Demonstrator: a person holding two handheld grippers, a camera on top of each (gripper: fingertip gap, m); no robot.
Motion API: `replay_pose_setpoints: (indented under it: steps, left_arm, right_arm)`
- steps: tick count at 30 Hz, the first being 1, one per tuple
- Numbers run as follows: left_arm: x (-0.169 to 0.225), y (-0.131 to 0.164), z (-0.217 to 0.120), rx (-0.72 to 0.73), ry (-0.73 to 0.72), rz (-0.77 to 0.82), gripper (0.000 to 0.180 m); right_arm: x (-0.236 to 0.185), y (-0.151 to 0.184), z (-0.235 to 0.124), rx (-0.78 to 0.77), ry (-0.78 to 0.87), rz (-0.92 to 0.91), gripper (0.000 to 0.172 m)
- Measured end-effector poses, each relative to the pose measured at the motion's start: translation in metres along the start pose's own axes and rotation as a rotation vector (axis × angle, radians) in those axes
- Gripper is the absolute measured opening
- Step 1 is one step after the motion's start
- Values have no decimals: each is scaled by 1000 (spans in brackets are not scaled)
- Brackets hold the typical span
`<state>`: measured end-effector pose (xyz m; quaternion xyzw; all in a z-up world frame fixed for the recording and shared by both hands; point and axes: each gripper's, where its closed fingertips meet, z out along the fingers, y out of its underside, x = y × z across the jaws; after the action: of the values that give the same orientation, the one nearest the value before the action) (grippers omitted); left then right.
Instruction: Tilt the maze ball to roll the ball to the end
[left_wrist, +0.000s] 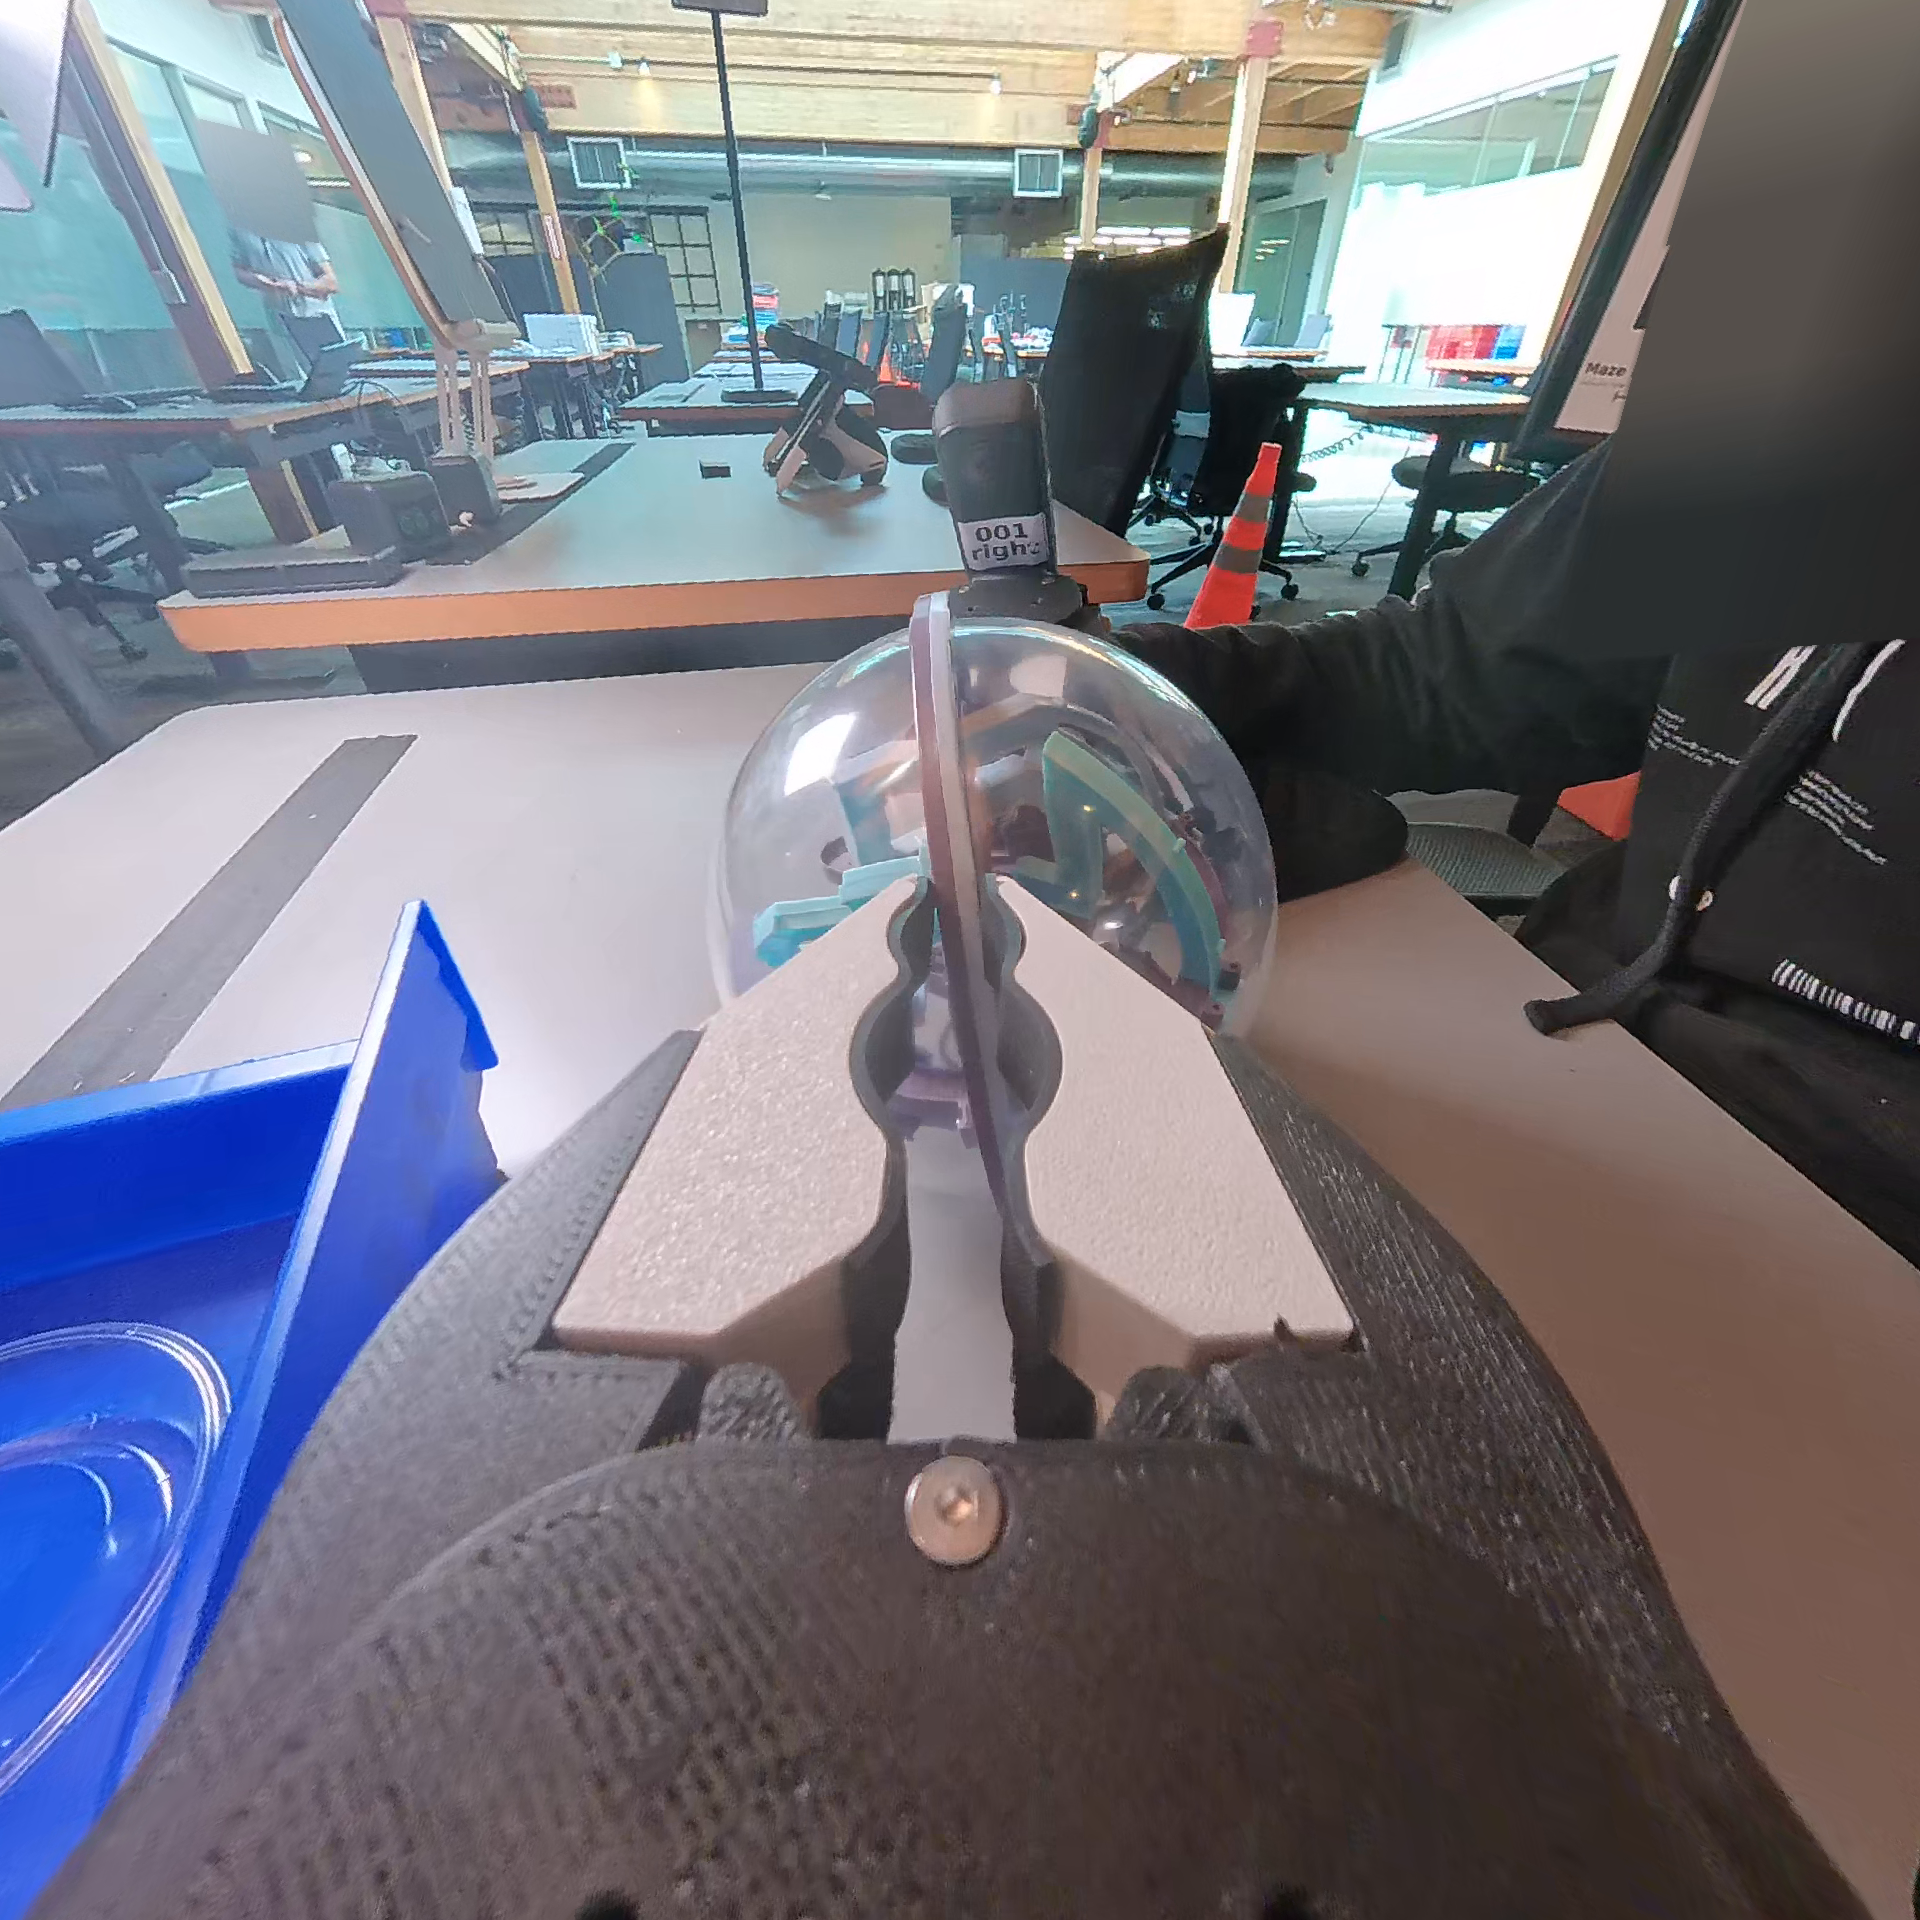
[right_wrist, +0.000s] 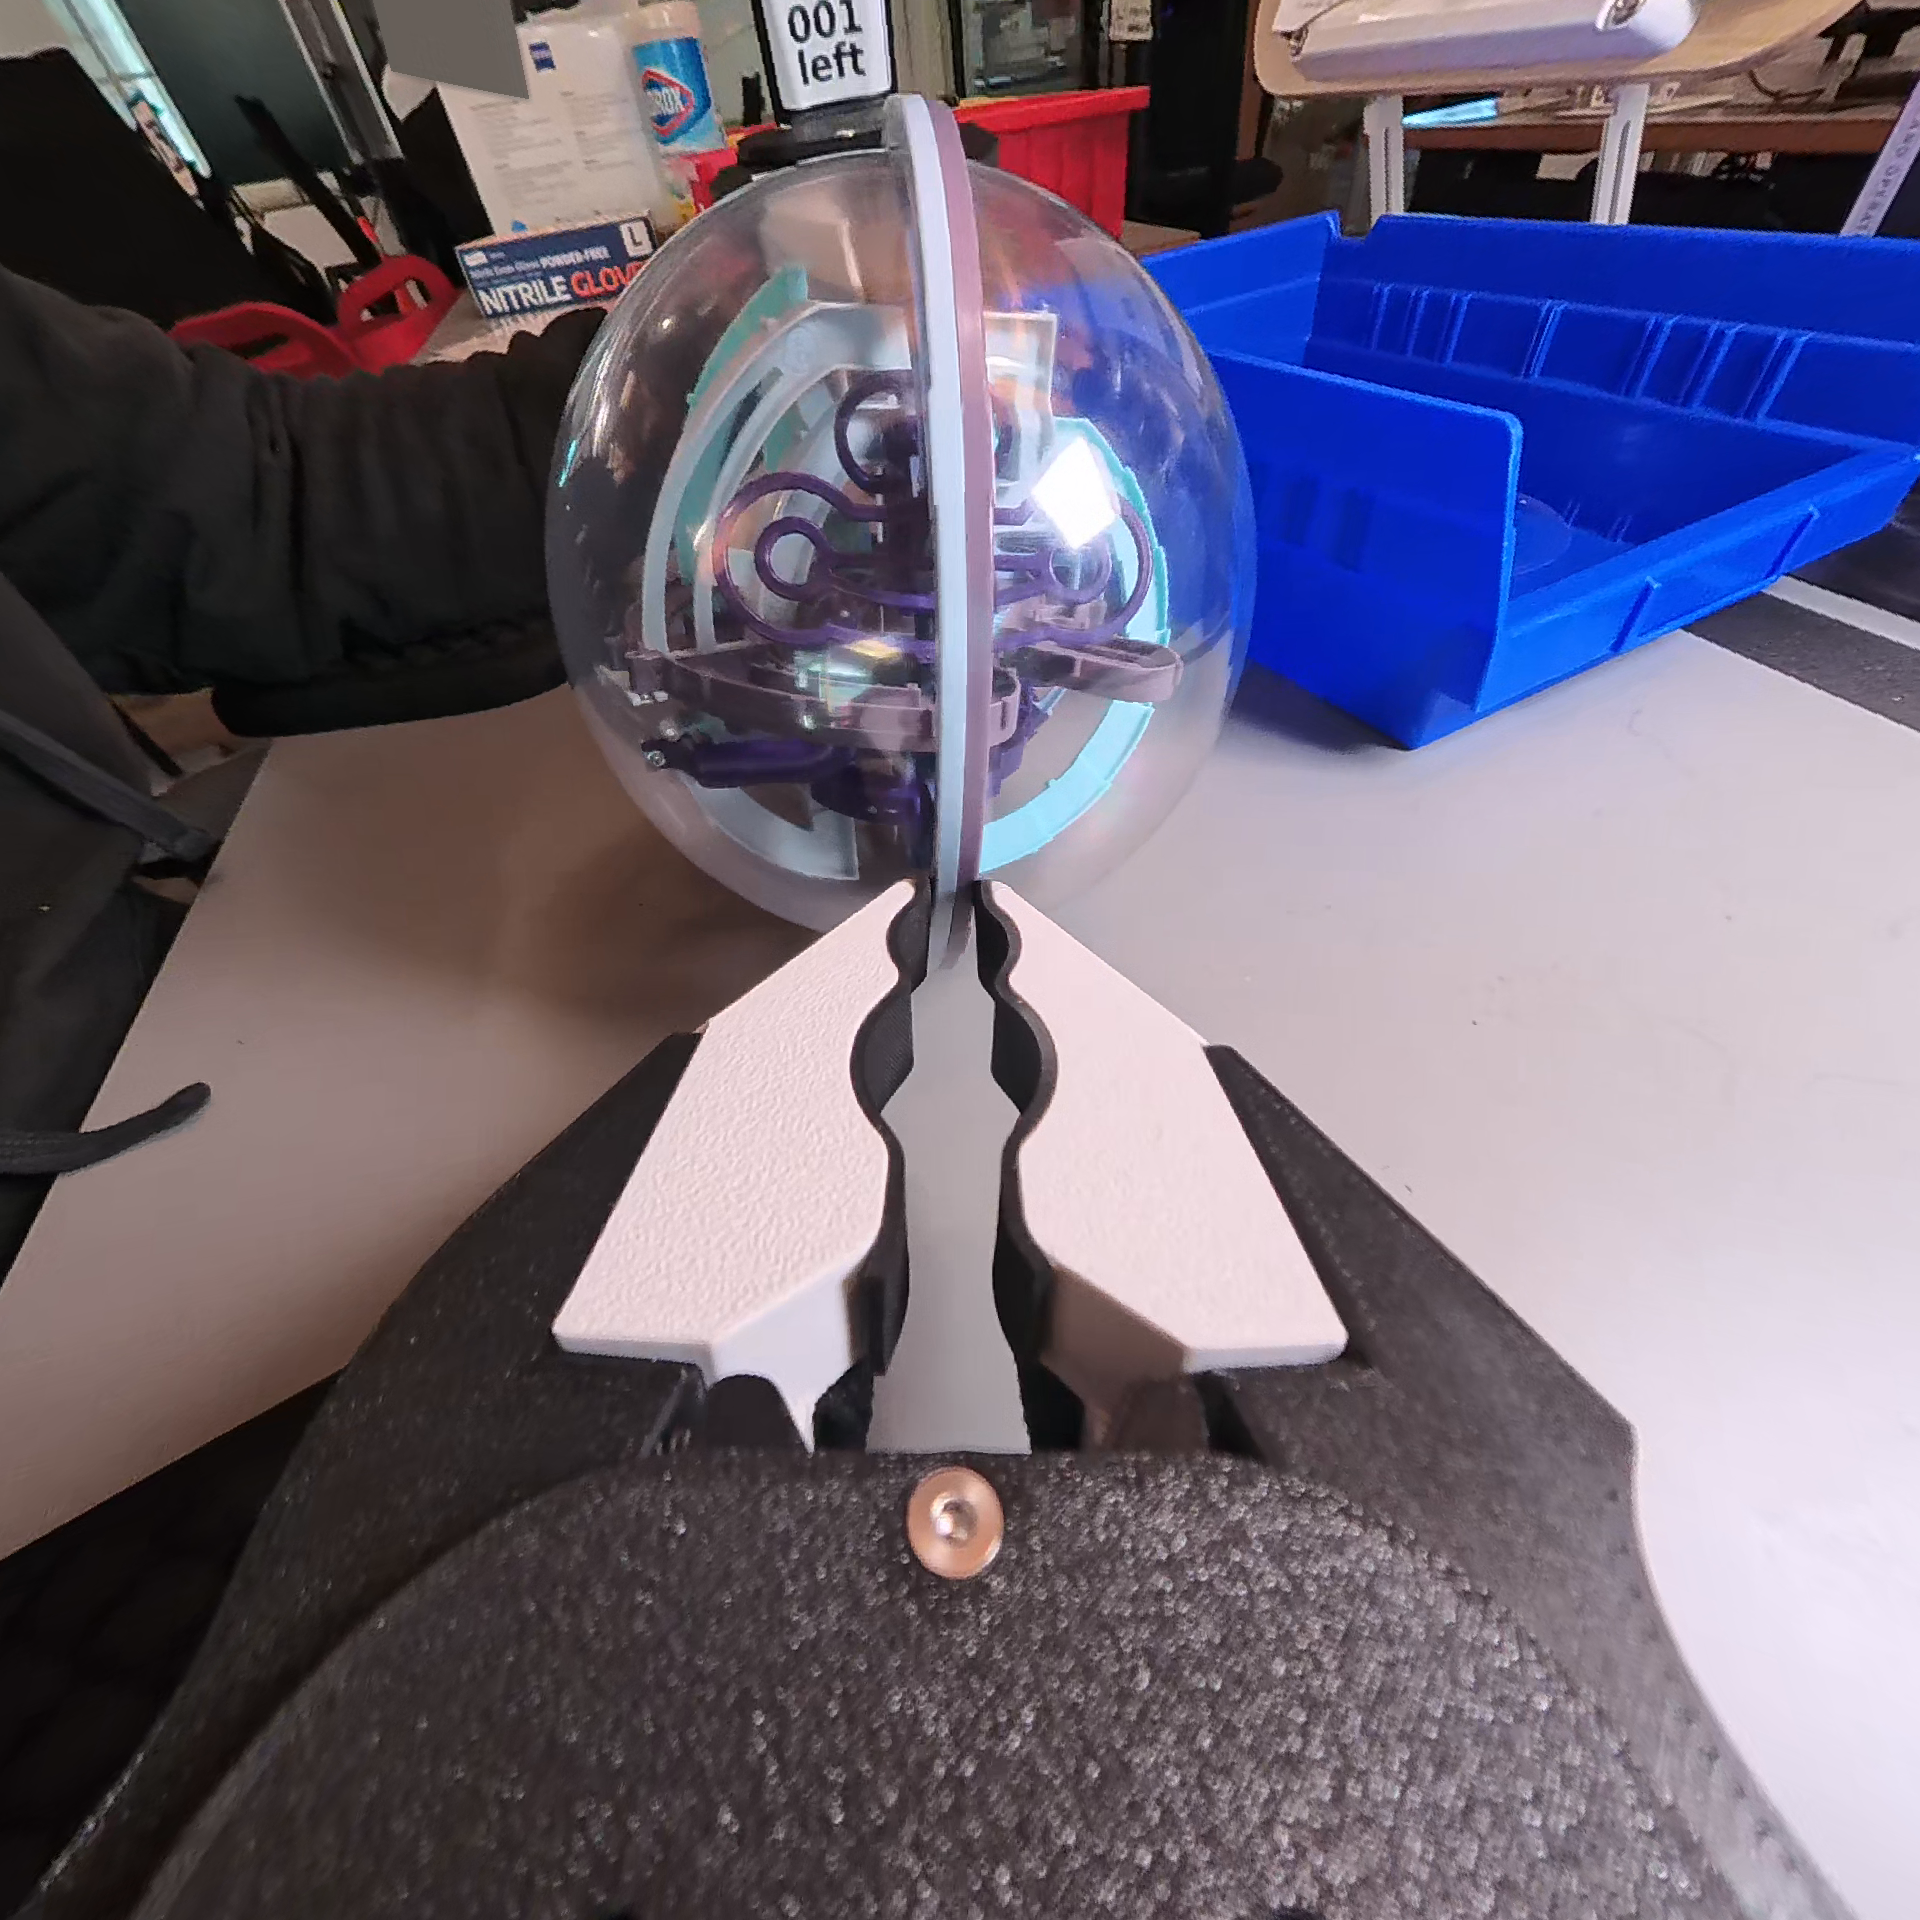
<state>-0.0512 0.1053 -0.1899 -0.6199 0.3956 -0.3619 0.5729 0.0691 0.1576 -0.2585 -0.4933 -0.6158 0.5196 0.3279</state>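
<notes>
The maze ball (left_wrist: 1091, 821) is a clear sphere with teal, grey and purple tracks inside and a thin purple-grey rim around its middle. It is held up between both grippers above the table (left_wrist: 520, 852). My left gripper (left_wrist: 961, 904) is shut on the rim, which runs deep between its pads. In the right wrist view the maze ball (right_wrist: 790, 540) fills the centre. My right gripper (right_wrist: 948, 904) is shut on the rim at its fingertips, from the opposite side. The small ball inside cannot be made out.
A blue bin (left_wrist: 208, 1247) holding a clear round stand sits at the lower left; the blue bin also shows in the right wrist view (right_wrist: 1558, 436). A person's black sleeve (left_wrist: 1403, 707) reaches in from the right. An orange cone (left_wrist: 1242, 540) stands beyond the table.
</notes>
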Motion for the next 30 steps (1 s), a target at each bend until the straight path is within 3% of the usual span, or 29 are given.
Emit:
replay_pose_setpoints:
  steps: [27,30]
  left_arm:
    - [32,-10,16,-26,134,21,8]
    - [28,-13,17,-9,109,13,31]
  right_arm:
    - [11,8,-4,-58,64,-32,6]
    - [12,9,-5,-67,43,-47,6]
